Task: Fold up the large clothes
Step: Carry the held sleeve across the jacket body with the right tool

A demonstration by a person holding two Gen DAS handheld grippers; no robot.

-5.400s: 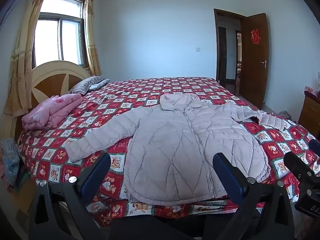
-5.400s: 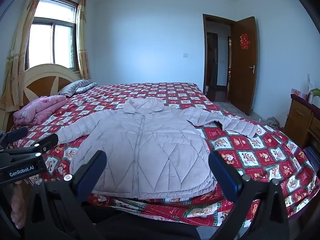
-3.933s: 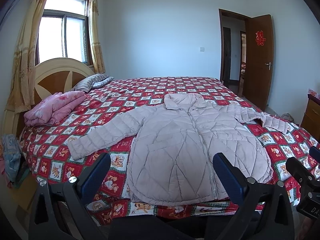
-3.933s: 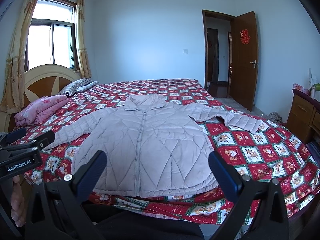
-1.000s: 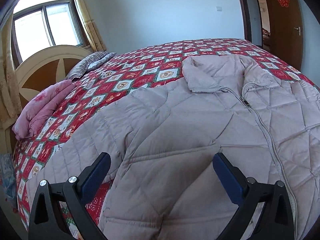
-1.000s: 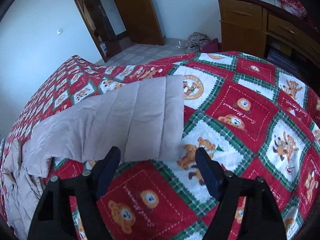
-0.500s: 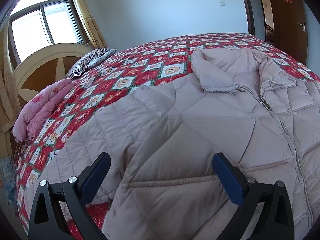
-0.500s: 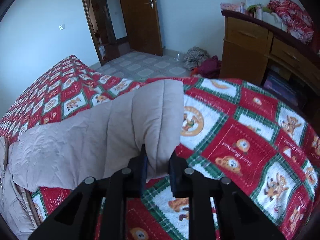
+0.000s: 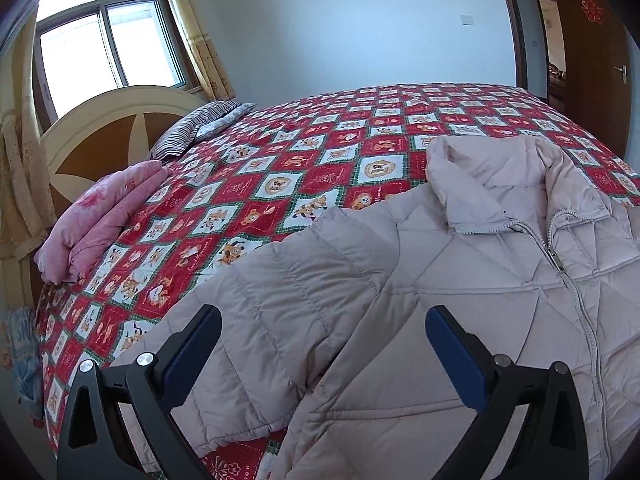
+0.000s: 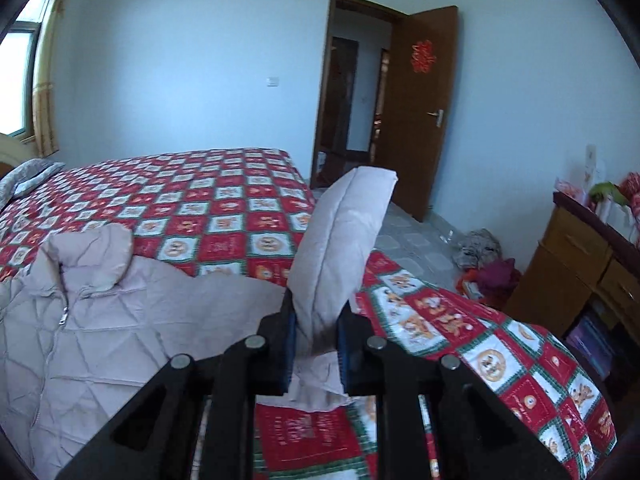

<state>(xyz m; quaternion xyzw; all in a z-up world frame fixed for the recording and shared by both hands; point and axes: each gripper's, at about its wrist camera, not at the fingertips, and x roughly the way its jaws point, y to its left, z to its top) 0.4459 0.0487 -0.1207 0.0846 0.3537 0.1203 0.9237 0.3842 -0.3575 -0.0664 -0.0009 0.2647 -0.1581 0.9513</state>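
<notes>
Lifting one sleeve (image 10: pixel 340 240) clear of the bed (image 10: pixel 500 364), we hold it pinched between the pads of the right gripper (image 10: pixel 316 340), whose fingers are pressed in on the padded cloth near the cuff, so that the cuff end stands up past the fingertips while the rest trails down toward the jacket (image 10: pixel 100 340); we judge the grip is taken there so the sleeve can be carried across the chest for the first fold; the jacket itself lies front-up on the red patchwork cover, zip closed and collar toward the far side; in the left wrist view the left gripper (image 9: pixel 320 344) hangs with its fingers spread wide and nothing between the pads, poised over the other sleeve (image 9: pixel 280 312) where it meets the shoulder; that sleeve lies flat below and just ahead of the open fingers, and whether they touch the cloth we cannot tell; a folded pink quilt (image 9: pixel 100 216) and a striped pillow (image 9: pixel 196 132) sit well apart near the headboard, clear of the work.
</notes>
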